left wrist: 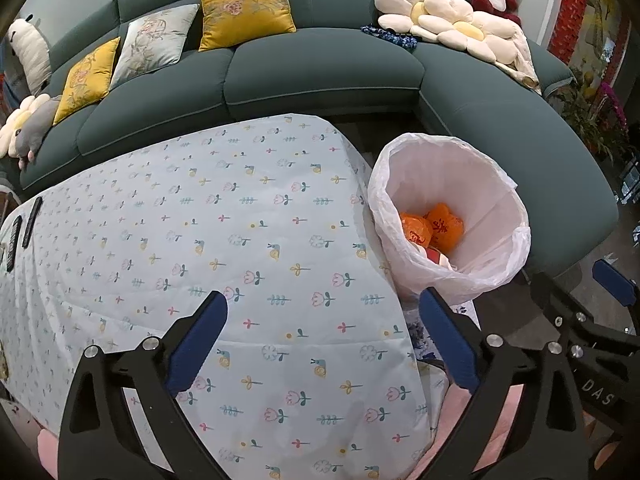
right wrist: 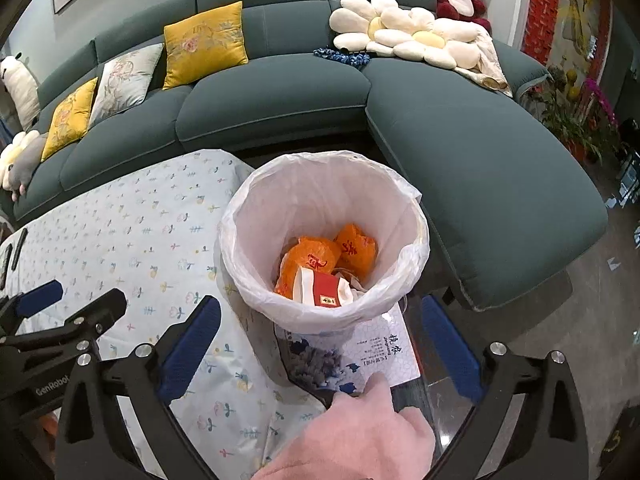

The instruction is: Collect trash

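Both tongs (left wrist: 322, 340) (right wrist: 320, 344) spread, empty; bin (right wrist: 320, 184) holds orange wrappers (right wrist: 312, 254), maybe carton (right wrist: 326, 290).

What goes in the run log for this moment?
left gripper: open, empty, over tablecloth | right gripper: open, empty, facing bin | bin: orange wrappers, red-white carton

"GenRobot" is printed on the left gripper (right wrist: 40, 304), left of the trash bin (right wrist: 324, 240); "DAS" marks the right gripper (left wrist: 580, 300). Red characters on the orange bags (right wrist: 320, 256) inside the bin, unreadable. Chinese print on the paper (right wrist: 384, 352) just below it, too small to read.
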Motion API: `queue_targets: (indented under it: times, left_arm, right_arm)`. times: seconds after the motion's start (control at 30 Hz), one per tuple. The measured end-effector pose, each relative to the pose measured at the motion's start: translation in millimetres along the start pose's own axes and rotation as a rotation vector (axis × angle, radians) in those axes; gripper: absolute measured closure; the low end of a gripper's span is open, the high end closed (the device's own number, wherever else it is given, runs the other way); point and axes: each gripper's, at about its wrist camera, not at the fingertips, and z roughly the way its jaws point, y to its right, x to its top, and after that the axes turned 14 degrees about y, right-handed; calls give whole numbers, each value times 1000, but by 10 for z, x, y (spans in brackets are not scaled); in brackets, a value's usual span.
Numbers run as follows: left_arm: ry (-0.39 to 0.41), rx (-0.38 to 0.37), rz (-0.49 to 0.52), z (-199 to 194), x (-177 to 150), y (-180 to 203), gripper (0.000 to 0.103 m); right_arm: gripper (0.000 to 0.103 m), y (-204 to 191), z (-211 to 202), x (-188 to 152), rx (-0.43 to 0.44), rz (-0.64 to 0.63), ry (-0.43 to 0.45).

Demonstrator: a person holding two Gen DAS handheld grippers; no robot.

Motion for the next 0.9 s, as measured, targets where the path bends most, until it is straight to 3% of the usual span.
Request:
queue_targets:
  times: [0.9]
  left_arm:
    - [8, 35, 23, 0, -90, 125, 10]
  right_arm:
    - [7, 79, 27, -167, -7, -6, -19]
